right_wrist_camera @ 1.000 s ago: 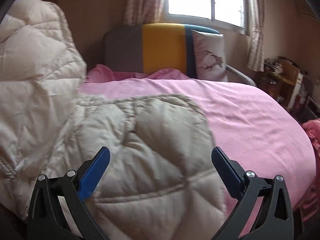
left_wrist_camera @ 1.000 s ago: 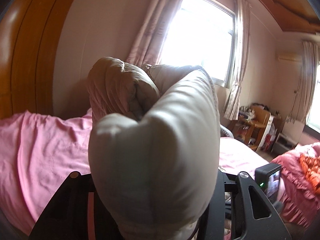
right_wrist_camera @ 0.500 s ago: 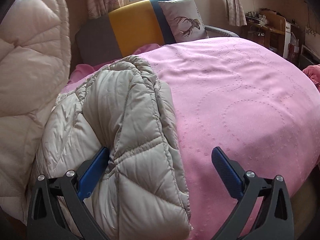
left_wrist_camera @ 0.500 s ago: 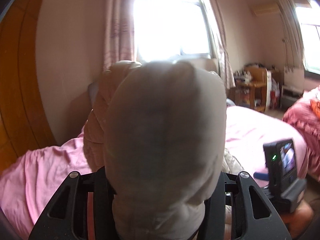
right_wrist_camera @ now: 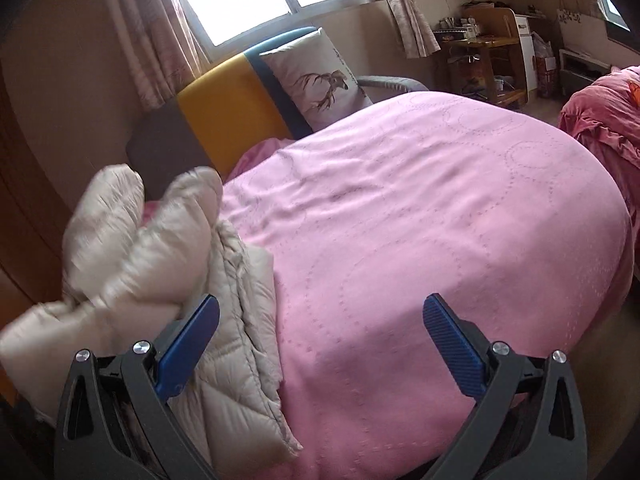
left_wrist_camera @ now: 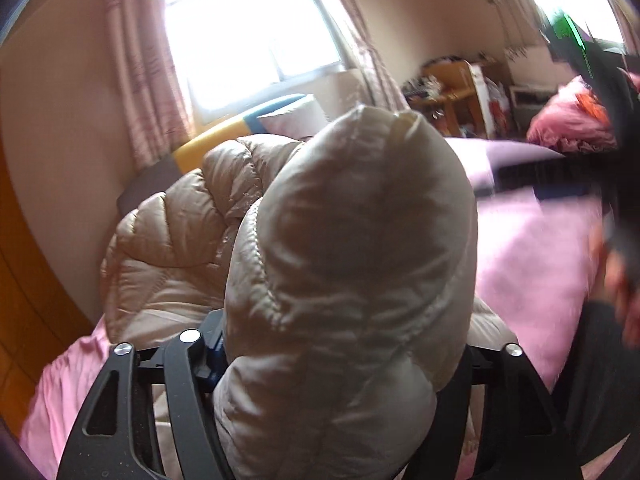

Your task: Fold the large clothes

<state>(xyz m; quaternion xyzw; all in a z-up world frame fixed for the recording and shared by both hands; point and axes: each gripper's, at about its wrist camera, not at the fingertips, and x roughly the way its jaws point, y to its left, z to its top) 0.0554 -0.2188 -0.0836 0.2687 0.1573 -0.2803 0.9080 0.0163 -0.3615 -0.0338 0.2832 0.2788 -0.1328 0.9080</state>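
A beige quilted down jacket fills the left wrist view. My left gripper is shut on a thick puffy fold of it and holds it up over the pink bed; the fingertips are hidden by the fabric. In the right wrist view the jacket lies bunched at the left edge of the bed, with a raised blurred part at the far left. My right gripper is open and empty, its blue pads wide apart, the left pad beside the jacket.
A grey, yellow and blue headboard with a deer-print pillow stands under the window. A wooden wardrobe is at the left. A wooden desk and a red-covered bed are at the right.
My left gripper has swung the held jacket fold down and to the right. My right gripper has drawn away to the right; the jacket now lies mostly left of it.
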